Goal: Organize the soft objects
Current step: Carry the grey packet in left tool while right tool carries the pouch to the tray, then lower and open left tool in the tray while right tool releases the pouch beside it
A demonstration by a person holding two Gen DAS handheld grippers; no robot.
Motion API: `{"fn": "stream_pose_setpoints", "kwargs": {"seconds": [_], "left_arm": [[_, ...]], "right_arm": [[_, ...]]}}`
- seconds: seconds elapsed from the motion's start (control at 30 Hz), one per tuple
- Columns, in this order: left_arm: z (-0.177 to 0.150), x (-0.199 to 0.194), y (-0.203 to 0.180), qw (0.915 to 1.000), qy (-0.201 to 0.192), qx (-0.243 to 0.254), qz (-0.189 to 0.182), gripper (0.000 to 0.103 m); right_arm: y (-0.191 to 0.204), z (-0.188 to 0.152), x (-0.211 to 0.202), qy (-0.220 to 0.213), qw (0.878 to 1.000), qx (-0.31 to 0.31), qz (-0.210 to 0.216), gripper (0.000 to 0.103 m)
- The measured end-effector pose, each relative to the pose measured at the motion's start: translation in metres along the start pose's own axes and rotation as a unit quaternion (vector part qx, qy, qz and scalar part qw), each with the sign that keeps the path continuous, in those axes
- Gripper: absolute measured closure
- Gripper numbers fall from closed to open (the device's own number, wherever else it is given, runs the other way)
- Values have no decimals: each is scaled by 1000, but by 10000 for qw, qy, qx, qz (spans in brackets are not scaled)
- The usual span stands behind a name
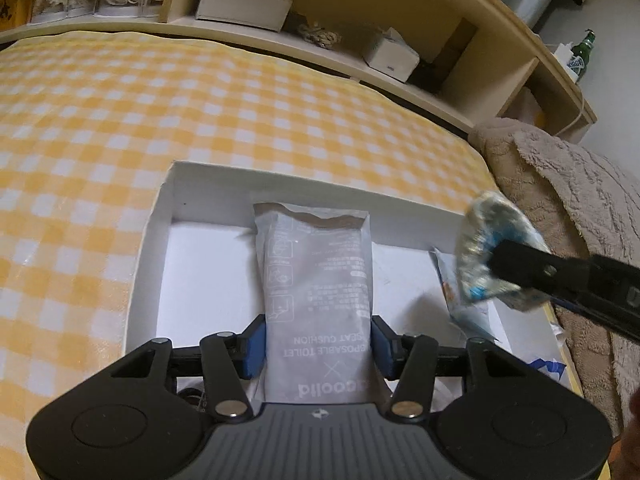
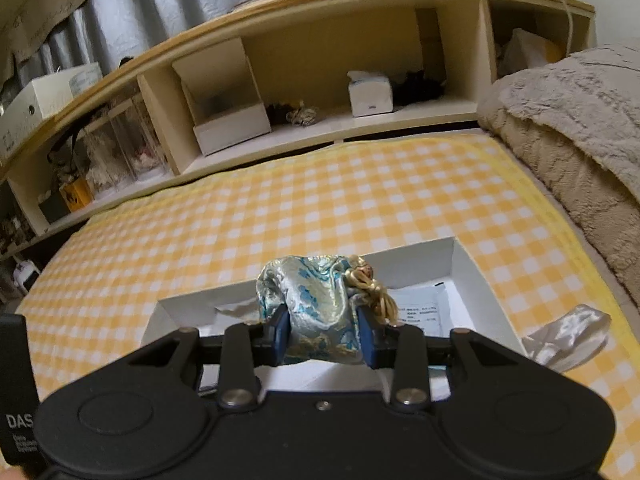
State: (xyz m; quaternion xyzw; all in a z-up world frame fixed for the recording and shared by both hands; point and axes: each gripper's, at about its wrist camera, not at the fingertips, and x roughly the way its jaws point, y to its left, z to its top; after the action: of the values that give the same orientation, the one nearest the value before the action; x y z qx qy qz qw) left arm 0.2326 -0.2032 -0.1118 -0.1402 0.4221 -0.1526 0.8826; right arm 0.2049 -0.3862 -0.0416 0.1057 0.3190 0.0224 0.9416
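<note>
Your left gripper [image 1: 318,344] has the grey packet [image 1: 316,280] between its blue pads [image 1: 256,346]; the gap is roughly half-wide and whether they press on it I cannot tell. The packet is flat, matte foil, lying in the middle of the white box [image 1: 160,208]. Your right gripper [image 2: 324,336] is clamped on the brocade pouch [image 2: 316,300], silky, blue-gold, with a gold cord bunched at its right, held above the box's near edge. The shallow cardboard box sits on the yellow checked cover [image 1: 120,100]. A fuzzy beige blanket [image 2: 580,128] lies at the right; wooden shelves [image 2: 320,60] stand at the far side.
</note>
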Motion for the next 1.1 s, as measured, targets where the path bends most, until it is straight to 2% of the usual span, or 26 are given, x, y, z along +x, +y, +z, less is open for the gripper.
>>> {"fn": "stream_pose_setpoints", "kwargs": {"seconds": [0.1,0.27,0.37,0.47,0.5,0.73,0.83,1.1], "left_arm": [[1,0,0,10000,10,86,23,42],[4,0,-3,9995,70,285,69,29],[8,1,-8,9990,143,409,82,21],[10,1,-14,9982,230,555,31,13],[10,1,-17,9978,232,618,46,12],[9,-7,-24,9956,208,897,146,8],[11,-12,-26,9952,178,951,167,6],[16,-42,-27,9931,-34,1138,286,2]], "right_arm": [[3,2,11,72,9999,-101,85,66],[1,2,29,227,9996,-9,172,65],[2,-2,39,435,9990,-106,-20,54],[4,-5,45,614,9974,-240,-291,24],[5,-6,44,609,9972,-297,-332,20],[-5,-4,33,605,9969,-162,-481,11],[-7,-4,28,580,9969,-111,-523,4],[-1,-2,6,315,9975,-83,-622,0]]}}
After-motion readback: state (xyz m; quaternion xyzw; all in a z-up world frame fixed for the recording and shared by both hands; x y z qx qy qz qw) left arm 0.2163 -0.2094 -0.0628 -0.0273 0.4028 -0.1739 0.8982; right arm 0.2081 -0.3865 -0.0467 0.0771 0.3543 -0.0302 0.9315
